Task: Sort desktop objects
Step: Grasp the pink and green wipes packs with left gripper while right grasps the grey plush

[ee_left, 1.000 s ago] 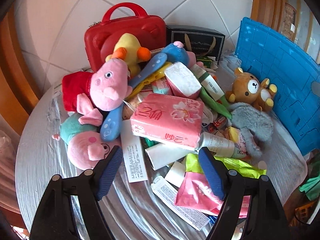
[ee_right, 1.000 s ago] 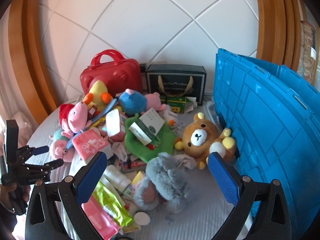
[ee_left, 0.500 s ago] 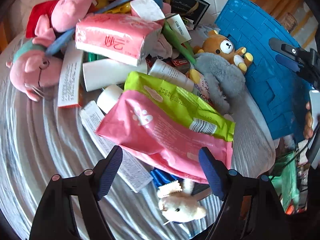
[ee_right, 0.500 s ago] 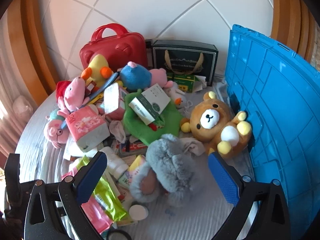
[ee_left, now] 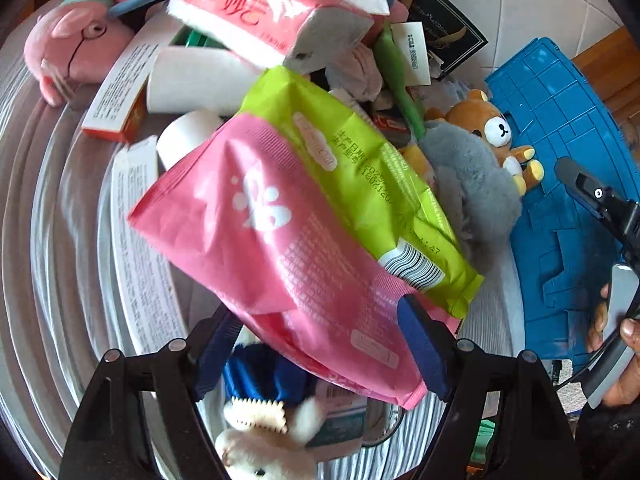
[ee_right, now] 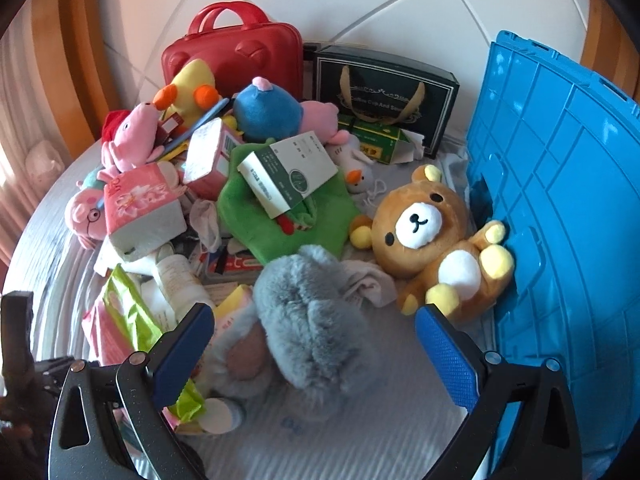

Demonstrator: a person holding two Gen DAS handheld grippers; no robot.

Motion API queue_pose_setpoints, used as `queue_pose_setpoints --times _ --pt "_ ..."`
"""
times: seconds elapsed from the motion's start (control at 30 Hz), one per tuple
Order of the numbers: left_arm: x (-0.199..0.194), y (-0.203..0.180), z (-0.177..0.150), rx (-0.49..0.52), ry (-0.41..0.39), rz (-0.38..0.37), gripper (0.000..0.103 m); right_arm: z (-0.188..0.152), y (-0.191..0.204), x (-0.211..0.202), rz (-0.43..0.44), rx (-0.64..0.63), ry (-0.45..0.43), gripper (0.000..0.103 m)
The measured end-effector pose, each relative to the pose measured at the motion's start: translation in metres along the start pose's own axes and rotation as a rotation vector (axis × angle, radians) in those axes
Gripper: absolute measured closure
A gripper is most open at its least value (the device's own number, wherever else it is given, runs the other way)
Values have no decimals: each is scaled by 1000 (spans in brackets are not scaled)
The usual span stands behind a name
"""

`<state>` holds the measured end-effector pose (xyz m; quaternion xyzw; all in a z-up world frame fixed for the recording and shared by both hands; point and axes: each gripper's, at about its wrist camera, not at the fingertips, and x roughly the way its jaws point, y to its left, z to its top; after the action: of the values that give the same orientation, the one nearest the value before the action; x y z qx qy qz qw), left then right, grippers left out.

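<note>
A pile of toys, packets and boxes lies on a round grey table (ee_left: pixel 48 240). My left gripper (ee_left: pixel 320 346) is open, pointing steeply down, and the lower end of a pink pouch (ee_left: pixel 280 240) lies between its fingers. A green pouch (ee_left: pixel 360 168) lies on top of the pink one. My right gripper (ee_right: pixel 316 356) is open too, low over a grey furry plush (ee_right: pixel 312 320) that sits between its fingers. A brown bear plush (ee_right: pixel 432 232) leans against the blue crate (ee_right: pixel 560 200) just beyond the right finger.
A red case (ee_right: pixel 232 56) and a black box (ee_right: pixel 384 92) stand at the back wall. A pink tissue pack (ee_left: pixel 260 12), pig plushes (ee_right: pixel 132 136), a green plush (ee_right: pixel 280 220) and a small white plush (ee_left: pixel 260 444) crowd the pile. A person's hand (ee_left: pixel 620 336) shows at the right.
My left gripper has dropped and rolled, moving from the tissue pack to the pink and green pouches. My right gripper has sunk closer to the grey plush. Both stay open.
</note>
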<state>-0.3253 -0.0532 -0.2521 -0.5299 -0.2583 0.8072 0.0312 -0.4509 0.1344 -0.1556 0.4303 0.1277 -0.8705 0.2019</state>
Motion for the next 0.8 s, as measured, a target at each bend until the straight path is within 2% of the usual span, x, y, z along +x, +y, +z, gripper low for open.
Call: queue_pose_setpoints --times 0.07,0.13,0.2,0.3,0.43,0.53,0.57,0.63,0.67,0.73,0.8 --pt "4 -10 12 33 -7 18 25 2 -5 11 12 -1 24 1" --pt "5 -18 21 59 -18 18 31 3 -9 21 27 3 43 1" --pt "1 -26 28 109 -49 38 51 6 -11 34 44 4 66 1" --pt "-2 -30 38 134 -53 16 64 9 -11 59 62 3 118 1" --pt "-5 -37 47 177 -68 23 70 13 -16 82 18 -21 160 1" --pt "-11 -46 50 222 -83 23 73 10 -24 103 18 -44 244 1" --pt "-12 -49 51 234 -85 21 74 7 -27 112 8 -43 266 4" --pt "-7 -59 54 258 -82 16 74 -1 -35 131 126 76 323 58" --pt "-5 -63 55 271 -72 8 76 -4 -33 131 123 98 315 58" --pt "-3 -75 56 314 -74 8 78 -4 -15 111 76 32 237 63" --pt "-7 -82 57 348 -75 -8 80 -6 -7 89 89 31 178 63"
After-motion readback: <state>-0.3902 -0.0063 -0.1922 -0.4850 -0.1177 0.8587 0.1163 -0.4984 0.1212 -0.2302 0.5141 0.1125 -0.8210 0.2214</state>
